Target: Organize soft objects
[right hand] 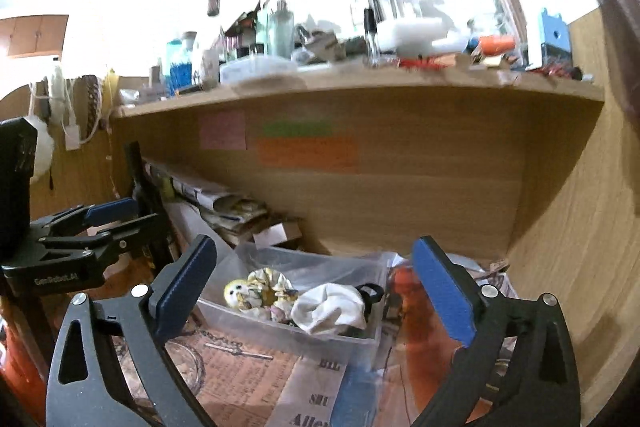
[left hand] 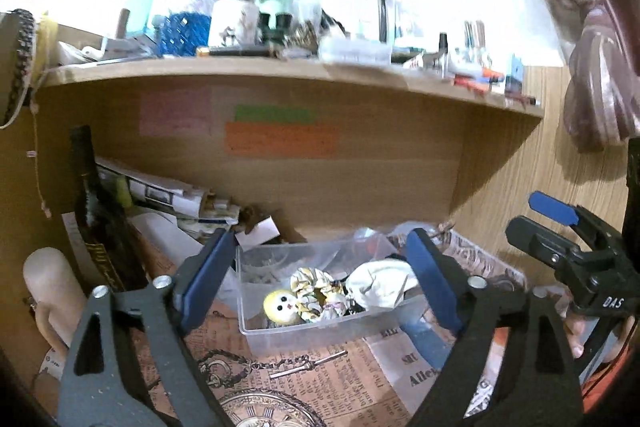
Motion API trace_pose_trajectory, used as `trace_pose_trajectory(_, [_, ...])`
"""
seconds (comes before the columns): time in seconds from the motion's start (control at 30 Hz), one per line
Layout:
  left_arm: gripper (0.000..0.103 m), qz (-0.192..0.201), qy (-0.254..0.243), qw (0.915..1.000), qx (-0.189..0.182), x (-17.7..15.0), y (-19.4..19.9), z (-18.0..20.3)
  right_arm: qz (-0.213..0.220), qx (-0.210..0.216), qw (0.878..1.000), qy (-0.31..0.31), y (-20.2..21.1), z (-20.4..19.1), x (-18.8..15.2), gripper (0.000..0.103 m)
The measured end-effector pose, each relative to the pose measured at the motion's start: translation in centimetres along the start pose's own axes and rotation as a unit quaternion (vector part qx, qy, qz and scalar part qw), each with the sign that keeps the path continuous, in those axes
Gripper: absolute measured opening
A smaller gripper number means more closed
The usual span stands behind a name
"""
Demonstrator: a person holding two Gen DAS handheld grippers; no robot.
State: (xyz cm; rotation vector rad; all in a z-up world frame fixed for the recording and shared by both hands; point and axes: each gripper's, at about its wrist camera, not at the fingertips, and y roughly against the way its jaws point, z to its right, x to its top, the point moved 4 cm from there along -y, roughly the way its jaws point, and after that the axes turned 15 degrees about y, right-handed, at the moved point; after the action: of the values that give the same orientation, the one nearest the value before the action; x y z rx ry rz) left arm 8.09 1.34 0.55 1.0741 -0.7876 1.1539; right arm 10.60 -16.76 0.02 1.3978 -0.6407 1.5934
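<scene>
A clear plastic bin [left hand: 256, 337] [right hand: 248, 259] sits on the newspaper-covered desk under a wooden shelf. Inside lie a small yellow-headed doll [left hand: 280, 305] [right hand: 234, 291] with a frilly pale dress [left hand: 316, 293] [right hand: 266, 287] and a crumpled white cloth [left hand: 380, 285] [right hand: 330, 309] with a black strap. My left gripper [left hand: 320, 275] is open and empty, its fingers on either side of the bin, held in front of it. My right gripper [right hand: 316, 287] is open and empty, also in front of the bin. Each gripper shows from the side in the other's view [left hand: 560, 227] [right hand: 100, 223].
A dark bottle [left hand: 100, 223] and stacked papers [left hand: 168, 195] stand left of the bin. A pale cylinder [left hand: 52, 287] is at the far left. The shelf [left hand: 280, 71] above carries several bottles and clutter. A wooden side panel [right hand: 580, 227] closes the right.
</scene>
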Motion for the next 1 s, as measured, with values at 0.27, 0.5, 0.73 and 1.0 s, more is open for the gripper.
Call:
trace_pose_trajectory(0.27, [0.099, 0.018, -0.002, 0.9998, 0.002, 0.1, 1.6, 0.1, 0.020, -0.003, 1.000, 0.005, 1.5, -0.7, 0.3, 0.103])
trace_pose_trajectory(0.5, [0.101, 0.022, -0.007, 0.9997, 0.005, -0.3, 2.3, 0.5, 0.018, -0.002, 1.000, 0.002, 1.6, -1.0, 0.1, 0.103])
trace_pose_trajectory(0.73, [0.102, 0.021, -0.007, 0.9997, 0.007, -0.4, 2.2, 0.7, 0.017, 0.000, 1.000, -0.002, 1.7, -0.8, -0.1, 0.103])
trace_pose_trajectory(1.0, [0.102, 0.018, -0.010, 0.9997, 0.013, -0.7, 1.8, 1.1, 0.014, 0.001, 1.000, -0.005, 1.5, -0.6, -0.3, 0.103])
